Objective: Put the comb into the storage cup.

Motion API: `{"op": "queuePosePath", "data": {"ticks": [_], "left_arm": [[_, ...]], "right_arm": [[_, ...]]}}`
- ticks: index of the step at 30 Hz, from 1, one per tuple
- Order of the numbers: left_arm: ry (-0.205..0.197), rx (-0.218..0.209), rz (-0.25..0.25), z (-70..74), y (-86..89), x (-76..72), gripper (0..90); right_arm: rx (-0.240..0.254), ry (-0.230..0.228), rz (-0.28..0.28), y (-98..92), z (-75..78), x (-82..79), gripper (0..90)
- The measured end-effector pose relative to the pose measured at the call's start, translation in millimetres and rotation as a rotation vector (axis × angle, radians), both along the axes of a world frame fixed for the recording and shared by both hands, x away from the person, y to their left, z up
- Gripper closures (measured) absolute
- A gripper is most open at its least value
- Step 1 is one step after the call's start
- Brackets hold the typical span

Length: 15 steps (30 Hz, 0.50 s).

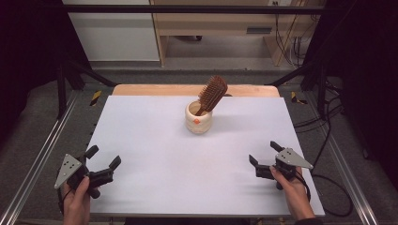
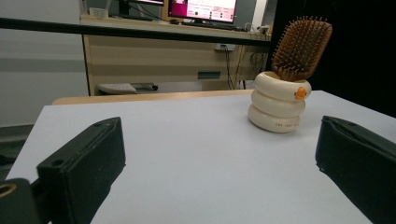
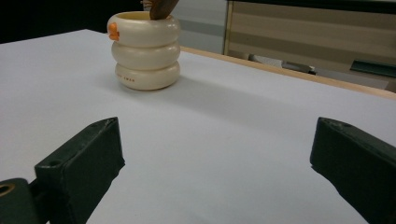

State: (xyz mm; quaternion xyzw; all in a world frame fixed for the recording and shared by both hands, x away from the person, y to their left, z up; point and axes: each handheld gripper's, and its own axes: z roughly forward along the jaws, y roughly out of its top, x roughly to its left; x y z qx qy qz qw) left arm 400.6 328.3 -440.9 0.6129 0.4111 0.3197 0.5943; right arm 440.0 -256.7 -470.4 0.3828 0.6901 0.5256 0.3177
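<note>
High view: a white worktop (image 1: 155, 154) fills the middle of the frame, and just above centre a cream ribbed cup (image 1: 198, 117) holds a wooden paddle hairbrush (image 1: 212, 93), handle down. The left gripper (image 1: 104, 164) at lower left and the right gripper (image 1: 264, 156) at lower right both have jaws apart, empty.

Left gripper view: the cup (image 2: 279, 102) sits upper right; the hairbrush (image 2: 301, 47) looks light and stiff, best gripped below its bristles.

Right gripper view: the cup (image 3: 145, 50), upper left, looks smooth, probably slippery.

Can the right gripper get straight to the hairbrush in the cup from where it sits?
Probably yes. The right gripper is open, nothing lies on the white table between it and the cup, and the hairbrush head sticks up above the rim.
</note>
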Motion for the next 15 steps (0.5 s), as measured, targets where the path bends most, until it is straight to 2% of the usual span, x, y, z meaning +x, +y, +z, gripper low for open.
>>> {"op": "queuePosePath", "data": {"ticks": [9, 15], "left_arm": [[0.001, -0.013, -0.004, 0.0, -0.6, 1.1, 1.6], [0.001, -0.011, -0.006, -0.2, -1.6, 1.8, 1.6]], "right_arm": [[-0.019, -0.005, 0.022, 9.6, -1.5, 3.7, 3.0], [-0.015, -0.006, 0.032, 11.6, -1.9, 3.9, 2.8]]}}
